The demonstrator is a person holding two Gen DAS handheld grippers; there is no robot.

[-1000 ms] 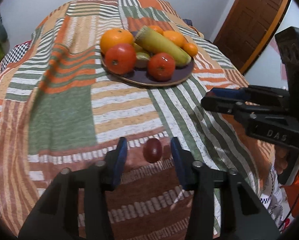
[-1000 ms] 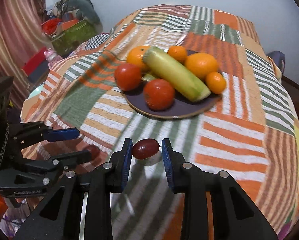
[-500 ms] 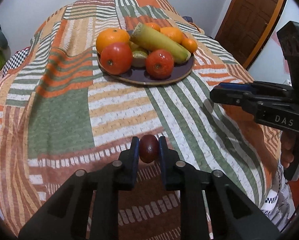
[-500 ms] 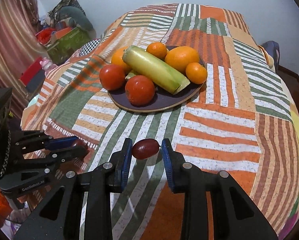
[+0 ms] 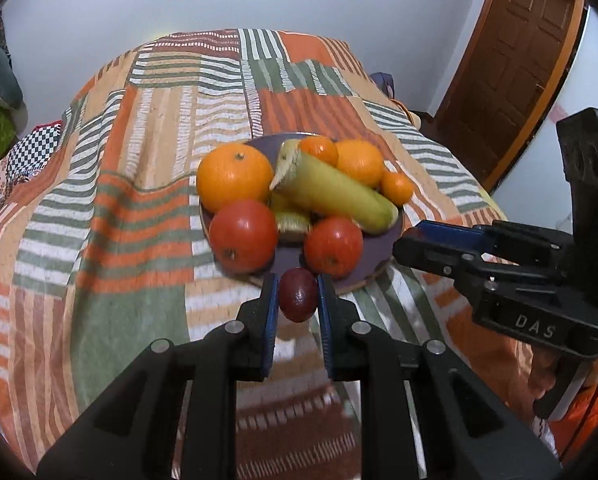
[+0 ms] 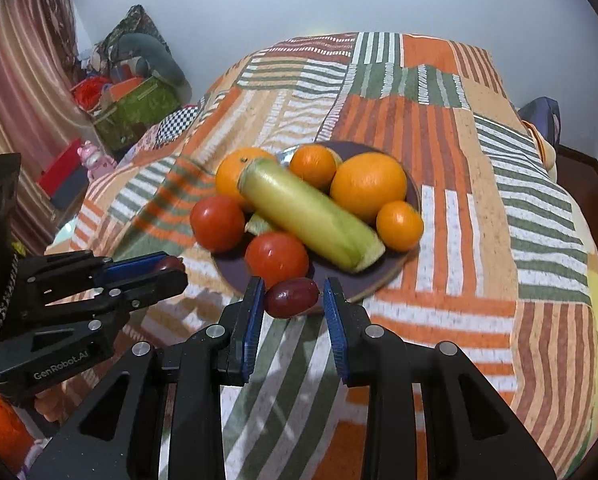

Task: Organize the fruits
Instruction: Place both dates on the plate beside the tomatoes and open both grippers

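My left gripper [image 5: 297, 300] is shut on a dark red grape [image 5: 298, 294] and holds it in the air just in front of the purple plate [image 5: 375, 256]. My right gripper [image 6: 293, 300] is shut on a second dark red grape [image 6: 291, 297], also just in front of the plate [image 6: 375, 276]. The plate holds two tomatoes [image 6: 217, 223], several oranges [image 6: 369, 186] and a long yellow-green corn cob [image 6: 311, 216]. Each gripper shows in the other's view, the right one [image 5: 409, 240] beside the plate's right edge, the left one [image 6: 171, 268] to its left.
The plate sits on a bed covered with a striped patchwork blanket [image 6: 479, 184]. A brown door [image 5: 511, 64] stands at the far right. Boxes and soft items [image 6: 135, 96] are piled on the floor to the left of the bed.
My left gripper closed on its grape, lifted it off the blanket and carried it toward the plate. My right gripper, holding its grape throughout, also moved closer to the plate.
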